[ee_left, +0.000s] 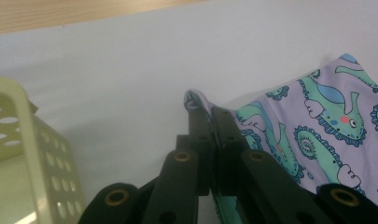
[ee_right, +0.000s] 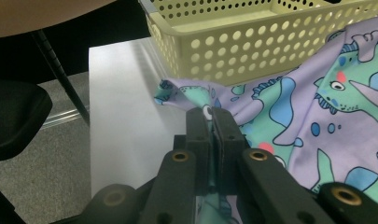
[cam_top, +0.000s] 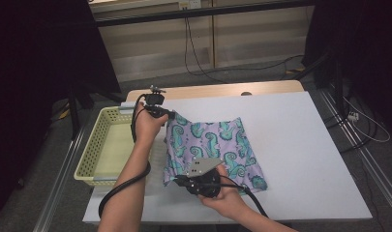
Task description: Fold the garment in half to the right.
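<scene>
A lilac cloth (cam_top: 218,145) printed with teal seahorses lies spread on the white table (cam_top: 290,145). My left gripper (cam_top: 172,116) is shut on the cloth's far left corner; in the left gripper view the cloth (ee_left: 317,126) is pinched between the closed jaws of that gripper (ee_left: 210,114). At the near left corner my right gripper (cam_top: 176,182) is shut on the cloth as well. The right gripper view has the cloth (ee_right: 317,112) bunched between the closed jaws of that gripper (ee_right: 211,114), lifted a little off the table.
A pale yellow perforated basket (cam_top: 94,145) stands at the table's left edge, right beside the cloth; its wall (ee_right: 252,42) looms just behind the right gripper. The table's right half is bare. A wooden strip (cam_top: 218,90) runs along the far edge.
</scene>
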Available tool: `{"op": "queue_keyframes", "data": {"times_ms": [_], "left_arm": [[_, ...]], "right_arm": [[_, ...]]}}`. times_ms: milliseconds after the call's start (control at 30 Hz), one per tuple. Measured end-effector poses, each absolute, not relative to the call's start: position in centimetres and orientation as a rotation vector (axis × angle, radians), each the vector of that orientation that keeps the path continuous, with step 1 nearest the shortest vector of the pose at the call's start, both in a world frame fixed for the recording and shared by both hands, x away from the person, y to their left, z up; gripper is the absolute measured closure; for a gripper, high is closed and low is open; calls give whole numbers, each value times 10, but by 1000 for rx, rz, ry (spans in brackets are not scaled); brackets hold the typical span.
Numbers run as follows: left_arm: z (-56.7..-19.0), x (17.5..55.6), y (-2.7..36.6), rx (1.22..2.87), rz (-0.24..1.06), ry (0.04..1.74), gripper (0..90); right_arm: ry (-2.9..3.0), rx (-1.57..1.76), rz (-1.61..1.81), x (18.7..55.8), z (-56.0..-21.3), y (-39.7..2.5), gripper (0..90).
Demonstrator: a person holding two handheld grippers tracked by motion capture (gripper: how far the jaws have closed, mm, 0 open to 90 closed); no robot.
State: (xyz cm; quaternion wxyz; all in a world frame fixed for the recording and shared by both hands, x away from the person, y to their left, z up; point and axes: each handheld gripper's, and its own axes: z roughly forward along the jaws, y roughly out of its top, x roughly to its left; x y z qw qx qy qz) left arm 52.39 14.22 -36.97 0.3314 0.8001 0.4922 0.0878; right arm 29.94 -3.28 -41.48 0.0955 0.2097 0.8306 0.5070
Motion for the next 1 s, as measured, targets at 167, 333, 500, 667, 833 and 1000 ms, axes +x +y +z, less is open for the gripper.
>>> {"op": "queue_keyframes", "data": {"times_ms": [167, 333, 500, 667, 833, 1000], "left_arm": [[-368, 523, 146, 2087, 230, 1300, 885], [-367, 524, 148, 2095, 237, 1304, 886], [-365, 525, 149, 2094, 243, 1307, 886], [-360, 525, 152, 2100, 257, 1307, 886], [-358, 525, 154, 2094, 261, 1312, 886], [-356, 525, 156, 2094, 268, 1312, 886]], "right_arm": [[2465, 609, 1503, 299, -415, -29, 873], [2450, 611, 1514, 299, -413, -28, 873], [2447, 607, 1516, 299, -412, -25, 873], [2450, 607, 1521, 300, -412, -22, 873], [2447, 605, 1526, 301, -411, -20, 873], [2447, 602, 1529, 301, -412, -17, 873]]}}
